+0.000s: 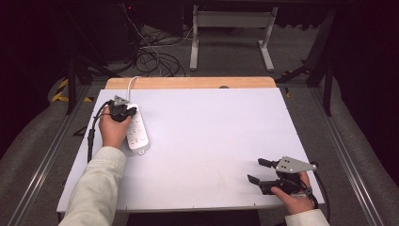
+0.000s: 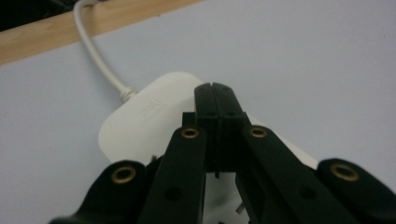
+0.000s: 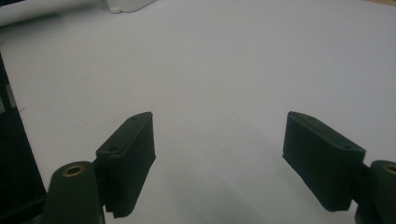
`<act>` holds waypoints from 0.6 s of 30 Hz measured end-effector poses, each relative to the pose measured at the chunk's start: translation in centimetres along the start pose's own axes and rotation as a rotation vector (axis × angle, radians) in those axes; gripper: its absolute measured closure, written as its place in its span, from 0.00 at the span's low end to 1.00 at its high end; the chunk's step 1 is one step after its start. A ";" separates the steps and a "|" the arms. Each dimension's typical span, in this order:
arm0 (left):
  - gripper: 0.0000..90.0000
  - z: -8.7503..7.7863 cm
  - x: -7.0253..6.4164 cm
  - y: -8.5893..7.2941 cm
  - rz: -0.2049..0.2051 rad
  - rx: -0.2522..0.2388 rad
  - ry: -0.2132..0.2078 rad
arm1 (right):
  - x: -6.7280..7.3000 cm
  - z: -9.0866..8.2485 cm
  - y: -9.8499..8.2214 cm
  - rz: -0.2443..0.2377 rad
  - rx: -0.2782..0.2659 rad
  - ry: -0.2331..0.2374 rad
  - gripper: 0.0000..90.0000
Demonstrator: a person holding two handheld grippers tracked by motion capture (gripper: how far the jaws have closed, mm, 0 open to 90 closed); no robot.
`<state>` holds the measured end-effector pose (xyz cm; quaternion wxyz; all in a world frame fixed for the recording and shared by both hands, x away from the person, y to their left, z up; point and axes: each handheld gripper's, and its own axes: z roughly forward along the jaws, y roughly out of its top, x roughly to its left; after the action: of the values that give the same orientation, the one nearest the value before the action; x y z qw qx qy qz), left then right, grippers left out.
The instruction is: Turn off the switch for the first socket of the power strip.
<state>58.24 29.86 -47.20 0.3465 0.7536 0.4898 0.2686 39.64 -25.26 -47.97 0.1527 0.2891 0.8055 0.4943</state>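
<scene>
White table top (image 1: 207,141): wide bare run across centre and far right, open to passage. Sole obstacle on it is the white power strip (image 1: 136,134) at the left, lying lengthwise, its cord (image 1: 131,84) running off over the wooden far edge (image 1: 188,83). Left gripper (image 1: 126,112) sits over the strip's far end, jaws pressed together. Right gripper (image 1: 260,170) near front right corner, jaws spread, bare surface between and ahead

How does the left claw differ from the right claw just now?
The left claw has its jaws pressed shut; the right claw has its jaws spread wide. The left claw sits over the white power strip at the table's far left; the right claw is over bare table near the front right corner. Both are black and hand-held.
</scene>
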 end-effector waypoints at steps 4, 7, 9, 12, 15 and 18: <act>1.00 -0.2 -0.6 0.8 0.079 -0.004 0.005 | 0.0 -0.3 -0.1 -0.004 -0.008 0.003 0.29; 1.00 -1.0 -1.1 1.9 0.034 -0.048 -0.049 | -0.2 -0.3 0.1 0.000 -0.019 -0.001 0.29; 1.00 -1.8 -1.8 3.1 0.064 -0.049 -0.060 | -0.1 -0.4 0.3 -0.004 -0.030 -0.003 0.28; 1.00 -2.6 -2.2 3.9 0.074 -0.054 -0.059 | -0.1 -0.5 0.3 -0.009 -0.030 -0.003 0.28; 1.00 -3.7 -2.5 4.5 0.066 -0.071 -0.072 | -0.1 -0.6 0.3 -0.009 -0.031 -0.005 0.28; 1.00 -4.7 -2.6 4.7 0.049 -0.088 -0.084 | 0.0 -0.6 0.3 -0.012 -0.035 -0.003 0.28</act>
<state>56.40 27.39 -40.82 0.3928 0.7600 0.4441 0.2662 39.45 -25.55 -47.41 0.1619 0.2825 0.7982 0.5067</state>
